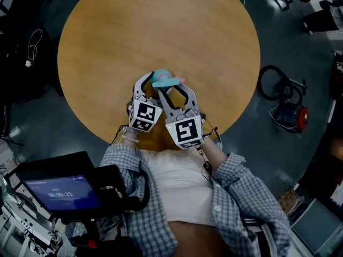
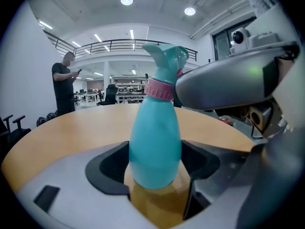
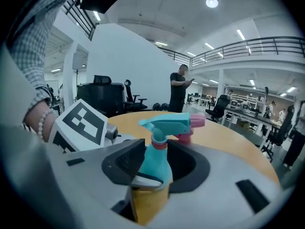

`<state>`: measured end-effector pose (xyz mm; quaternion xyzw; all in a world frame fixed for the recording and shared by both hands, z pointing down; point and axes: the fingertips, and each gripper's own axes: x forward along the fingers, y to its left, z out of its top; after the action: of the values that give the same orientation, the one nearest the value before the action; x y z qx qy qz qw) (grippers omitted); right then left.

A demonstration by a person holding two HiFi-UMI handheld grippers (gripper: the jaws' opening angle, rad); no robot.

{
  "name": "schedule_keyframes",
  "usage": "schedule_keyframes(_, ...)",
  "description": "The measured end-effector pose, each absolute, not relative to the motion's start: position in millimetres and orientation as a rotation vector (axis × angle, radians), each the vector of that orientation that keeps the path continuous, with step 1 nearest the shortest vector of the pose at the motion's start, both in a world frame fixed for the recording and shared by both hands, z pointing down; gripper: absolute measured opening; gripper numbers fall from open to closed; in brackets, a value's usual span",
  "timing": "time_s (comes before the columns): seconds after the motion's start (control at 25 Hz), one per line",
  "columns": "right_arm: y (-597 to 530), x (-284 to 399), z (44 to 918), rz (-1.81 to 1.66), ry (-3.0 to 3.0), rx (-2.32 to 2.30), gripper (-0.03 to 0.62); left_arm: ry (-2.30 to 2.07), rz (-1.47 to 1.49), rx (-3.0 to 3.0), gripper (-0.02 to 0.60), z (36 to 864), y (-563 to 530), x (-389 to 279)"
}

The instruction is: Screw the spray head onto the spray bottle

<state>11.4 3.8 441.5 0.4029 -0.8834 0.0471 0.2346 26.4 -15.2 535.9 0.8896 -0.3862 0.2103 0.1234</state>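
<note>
A teal spray bottle [image 2: 155, 147] stands upright on the round wooden table [image 1: 161, 31], close to its near edge. Its teal spray head [image 3: 167, 124], with a pink nozzle and a pink collar [image 2: 158, 89], sits on the neck. My left gripper [image 2: 155, 168] is shut on the bottle's lower body, a pad pressed on each side. My right gripper [image 3: 157, 163] comes in from the right and higher, shut on the spray head at the collar. In the head view both grippers, left [image 1: 150, 87] and right [image 1: 174, 90], meet round the bottle [image 1: 163, 80].
A person [image 2: 64, 85] stands beyond the table's far side, also in the right gripper view [image 3: 180, 92]. Office chairs [image 3: 128, 99] stand behind. On the floor to the right lie a cable loop and a blue-red machine [image 1: 290, 114]. A screen unit [image 1: 59, 191] sits at lower left.
</note>
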Motion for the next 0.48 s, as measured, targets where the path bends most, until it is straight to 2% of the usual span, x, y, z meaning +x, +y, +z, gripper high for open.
schedule_keyframes(0.32,19,23,433,0.130,-2.452,0.994,0.129,-1.125,0.603,2.598,0.347,536,-16,28)
schedule_keyframes(0.48,33,48,417,-0.051,-2.431,0.880,0.129,-1.120,0.601,2.600,0.347,535,-15,29)
